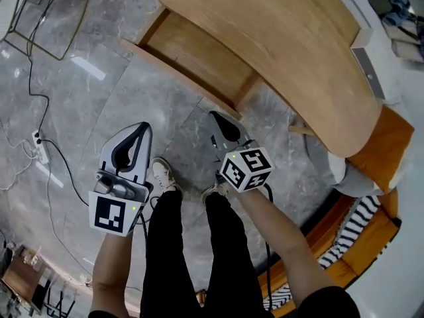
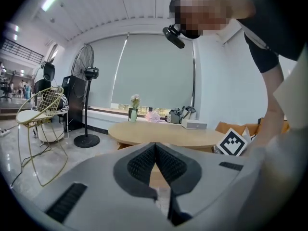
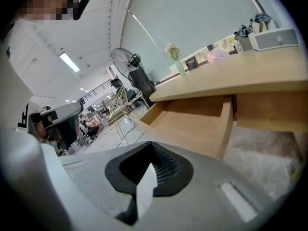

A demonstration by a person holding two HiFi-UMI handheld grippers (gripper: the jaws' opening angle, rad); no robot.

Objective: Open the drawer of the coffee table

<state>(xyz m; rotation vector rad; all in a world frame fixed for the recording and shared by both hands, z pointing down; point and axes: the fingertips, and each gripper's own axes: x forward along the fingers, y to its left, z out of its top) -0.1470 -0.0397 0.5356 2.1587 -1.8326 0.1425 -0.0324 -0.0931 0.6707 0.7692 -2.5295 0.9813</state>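
Observation:
The wooden coffee table [image 1: 285, 38] fills the upper right of the head view. Its drawer [image 1: 192, 58] stands pulled out toward the grey floor, and its inside looks bare. Both grippers hang over the floor, short of the drawer's front and apart from it. My left gripper [image 1: 142, 128] is shut with nothing between its pads. My right gripper [image 1: 215, 116] is also shut and empty, a little below the drawer's near corner. The right gripper view looks past the closed tips [image 3: 151, 146] at the open drawer [image 3: 192, 124]. In the left gripper view the closed tips [image 2: 155, 146] point at the table top [image 2: 168, 134].
The person's legs and white shoes [image 1: 162, 174] stand between the grippers. A wire chair [image 1: 50, 12] is at the upper left, with a power strip and cable [image 1: 41, 148] on the floor. An orange-cushioned sofa [image 1: 387, 144] lies right of the table. A standing fan [image 2: 89, 100] is beyond.

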